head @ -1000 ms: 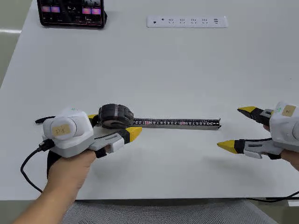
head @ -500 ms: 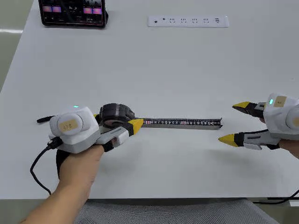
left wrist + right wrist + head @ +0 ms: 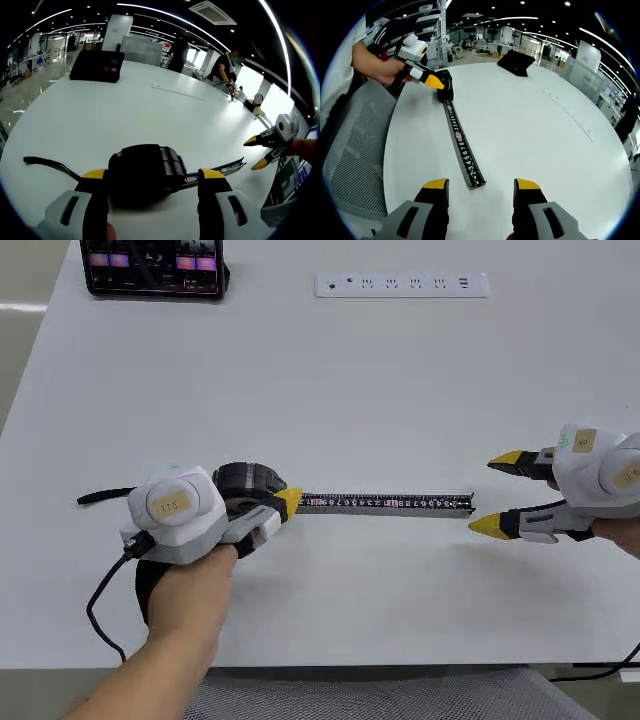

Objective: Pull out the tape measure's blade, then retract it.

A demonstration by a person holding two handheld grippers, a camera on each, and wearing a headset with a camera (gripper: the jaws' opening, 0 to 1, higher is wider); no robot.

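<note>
The left gripper [image 3: 153, 176] grips the case [image 3: 142, 162] between its jaws. From there the blade [image 3: 460, 145] lies out flat to the right gripper [image 3: 481, 185], jaws wide, tip [image 3: 476, 183] just ahead between them. Best pinch the tip and feed it back straight, slowly, case held firm.

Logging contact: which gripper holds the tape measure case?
The left gripper, jaws around the tape measure case; the right gripper hangs open past the blade.
</note>
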